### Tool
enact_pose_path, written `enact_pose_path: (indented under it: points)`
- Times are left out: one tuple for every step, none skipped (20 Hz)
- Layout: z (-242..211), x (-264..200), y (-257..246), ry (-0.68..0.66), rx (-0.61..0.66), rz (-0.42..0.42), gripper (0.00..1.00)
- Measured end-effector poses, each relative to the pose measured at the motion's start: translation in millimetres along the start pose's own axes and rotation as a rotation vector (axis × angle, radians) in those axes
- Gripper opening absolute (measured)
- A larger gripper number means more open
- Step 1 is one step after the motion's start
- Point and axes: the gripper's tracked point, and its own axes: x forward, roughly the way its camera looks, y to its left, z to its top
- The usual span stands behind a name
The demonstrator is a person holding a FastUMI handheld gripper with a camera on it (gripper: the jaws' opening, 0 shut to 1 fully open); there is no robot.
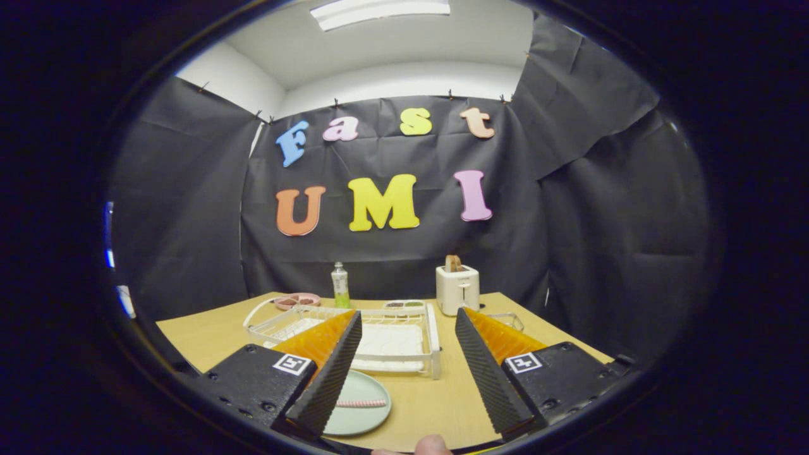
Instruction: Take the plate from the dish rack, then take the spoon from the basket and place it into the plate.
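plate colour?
Pale green plate, seen in the gripper view beside the open tongs, spoon on it.

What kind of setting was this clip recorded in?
Likely a staged kitchen booth: black cloth wall, a wooden table with a dish rack, toaster and plate holding a spoon. The tool is open.

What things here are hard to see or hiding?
- Plate, gripper view: the left finger of the open tongs covers part of it.
- Spoon on the plate: one end runs behind that finger.
- Dish rack: both fingers hide its front corners.
- Basket: mostly behind the right finger; contents unclear.
- Small trays behind the rack: too small to tell what they hold.
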Motion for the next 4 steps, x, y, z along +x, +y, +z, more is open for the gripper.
enact_pose_path:
  points:
    - [-2.1, -4.5, -0.9, 0.003, 0.006, 0.001, 0.96]
    - [-6.4, -8.4, -0.2, 0.01, 0.01, 0.006, 0.96]
    - [-8.8, -13.0, -0.4, 0.015, 0.013, 0.011, 0.96]
    - [-10.1, -16.5, -1.5, 0.018, 0.011, 0.012, 0.96]
